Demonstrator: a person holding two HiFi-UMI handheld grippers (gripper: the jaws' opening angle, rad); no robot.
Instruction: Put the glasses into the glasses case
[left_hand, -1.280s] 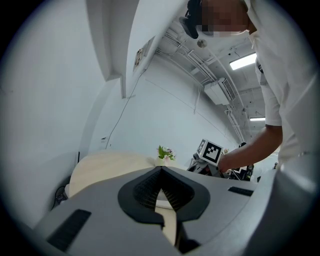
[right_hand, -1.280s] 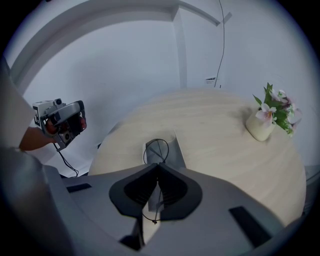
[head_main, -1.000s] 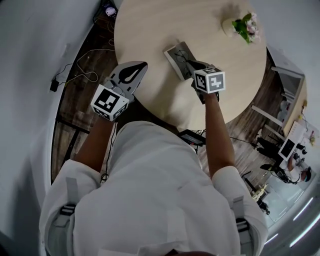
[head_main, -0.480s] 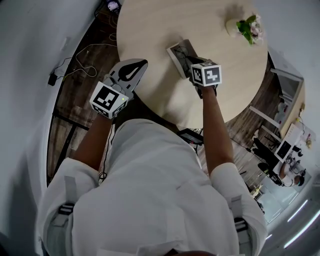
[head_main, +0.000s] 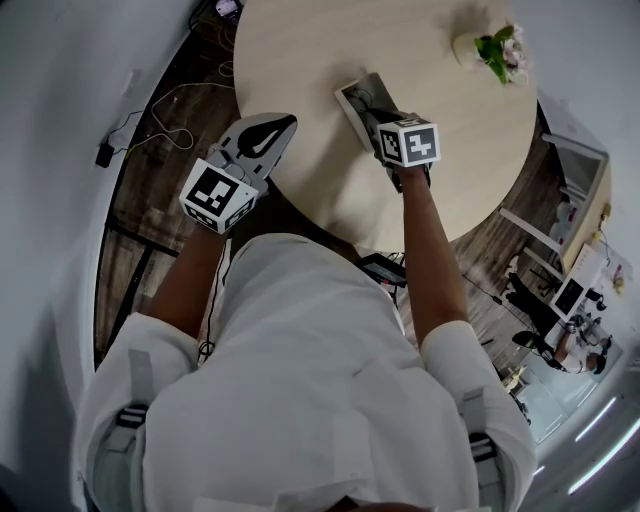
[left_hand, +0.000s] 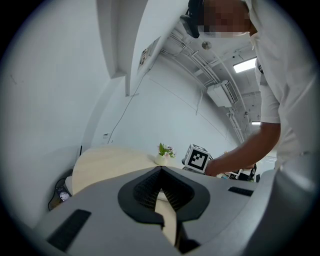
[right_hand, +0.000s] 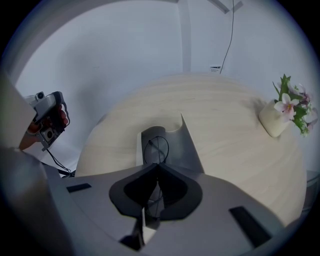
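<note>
Now, right claw (right_hand: 157, 167) pinching glasses (right_hand: 158, 146) in case (right_hand: 187, 145), left claw (left_hand: 161, 171) closed, empty, at table (head_main: 300, 60) edge

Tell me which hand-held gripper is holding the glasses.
The right hand-held gripper: its jaws pinch the glasses at the open case. The left hand-held gripper is shut on nothing.

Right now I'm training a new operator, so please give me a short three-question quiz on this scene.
1. True or false: the left hand-held gripper holds the glasses.
2. Which thing stands on the table besides the glasses case? A flower vase; B mug; C book.
3. Fill in: the right hand-held gripper is shut on the ____.
Key: 1 false; 2 A; 3 glasses.
</note>
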